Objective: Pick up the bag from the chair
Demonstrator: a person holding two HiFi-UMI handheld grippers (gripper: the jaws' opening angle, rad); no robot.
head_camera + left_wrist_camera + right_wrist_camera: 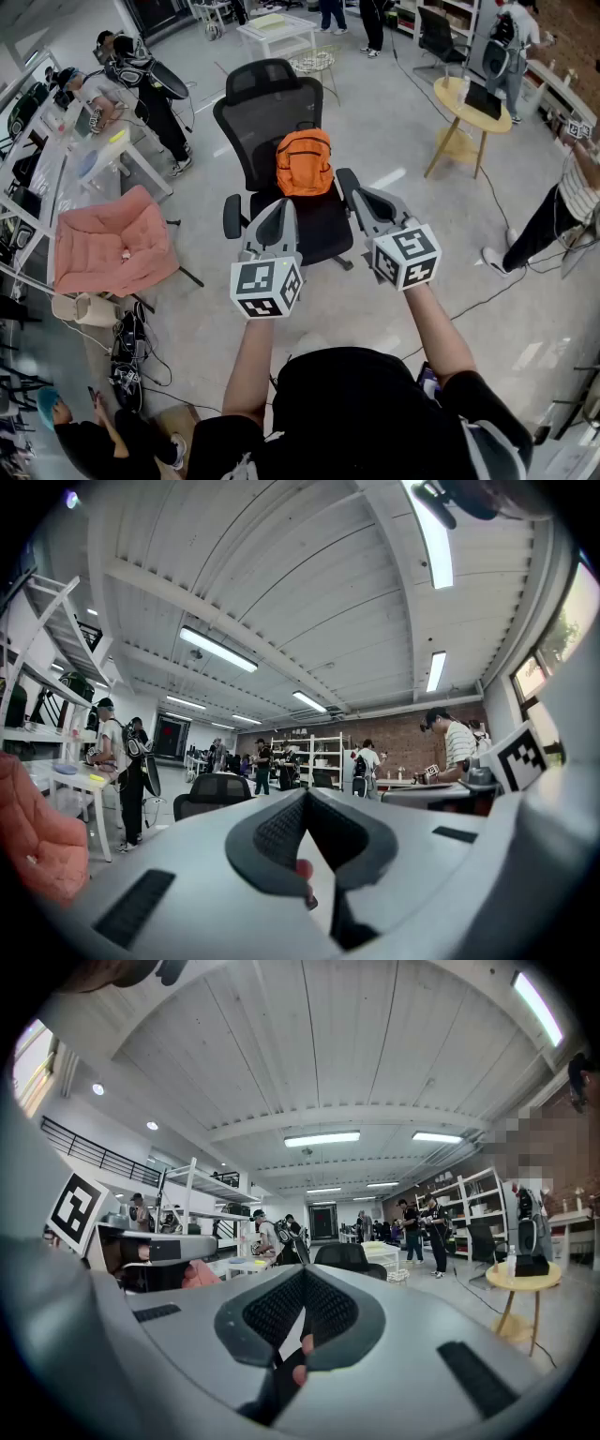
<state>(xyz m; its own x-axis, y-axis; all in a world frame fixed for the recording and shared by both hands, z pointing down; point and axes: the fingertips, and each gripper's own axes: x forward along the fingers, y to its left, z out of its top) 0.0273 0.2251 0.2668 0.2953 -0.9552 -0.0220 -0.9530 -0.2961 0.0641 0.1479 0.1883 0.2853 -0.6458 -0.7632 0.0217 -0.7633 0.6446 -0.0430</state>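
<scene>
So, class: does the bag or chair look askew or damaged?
Nothing stands out. The orange bag sits upright on the chair, against its backrest; the left gripper and right gripper hang short of it, jaws together.

open front of seat (323,225), armrests (232,217) flanking orange bag (304,161), backrest (258,103) close behind it

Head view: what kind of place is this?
Probably an open-plan office or lab: a black office chair holding an orange backpack, long work desks at the left, a round wooden table.
</scene>
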